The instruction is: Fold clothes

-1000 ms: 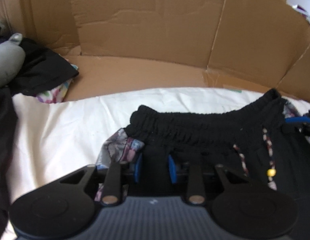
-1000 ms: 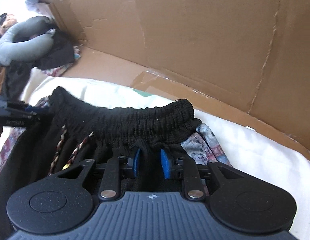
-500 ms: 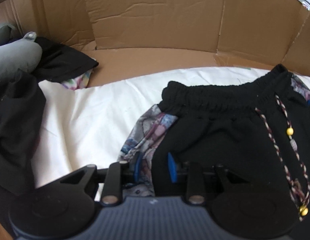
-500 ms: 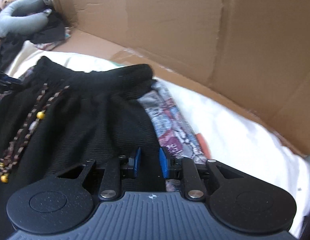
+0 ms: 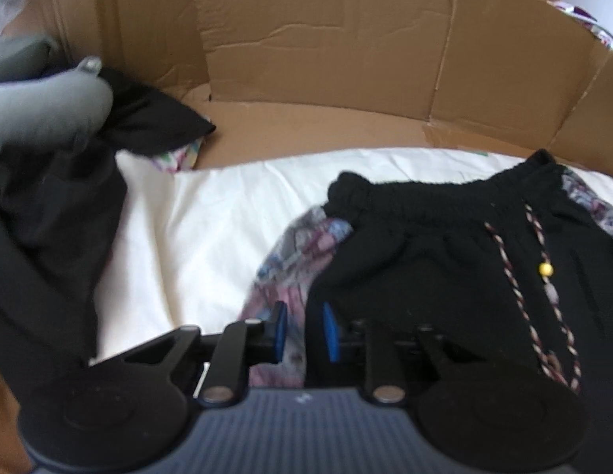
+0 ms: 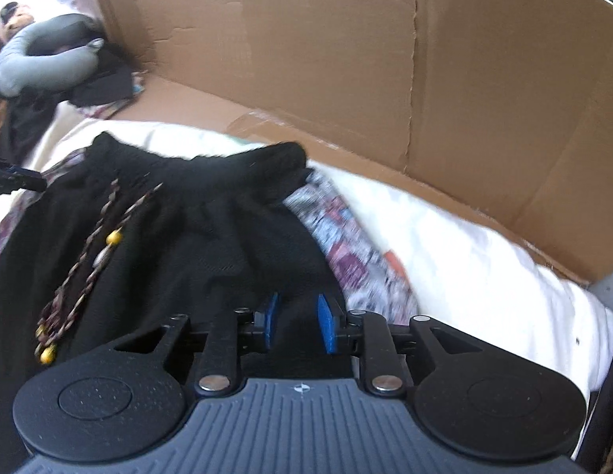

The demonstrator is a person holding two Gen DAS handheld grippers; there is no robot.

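Observation:
A black garment (image 5: 444,260) with an elastic waistband, patterned side panels and a braided drawstring with yellow beads (image 5: 543,268) lies on a white sheet (image 5: 211,229). My left gripper (image 5: 304,331) sits at the garment's left edge, well below the waistband. Its jaws are closing, and patterned and black cloth fills the gap between the blue pads. In the right wrist view the same garment (image 6: 195,245) spreads out ahead. My right gripper (image 6: 296,328) is at its right side, jaws opening, with black cloth lying between the pads. The left gripper's tip (image 6: 14,175) shows at the far left.
A tall cardboard wall (image 5: 326,39) (image 6: 385,59) rings the sheet at the back and right. A grey neck pillow (image 5: 41,114) (image 6: 37,67) rests on a heap of dark clothes (image 5: 49,217) at the left. Bare sheet (image 6: 464,260) lies right of the garment.
Both grippers have drawn back from the waistband along the garment's sides, so the waistband now lies farther ahead. The left jaws have narrowed.

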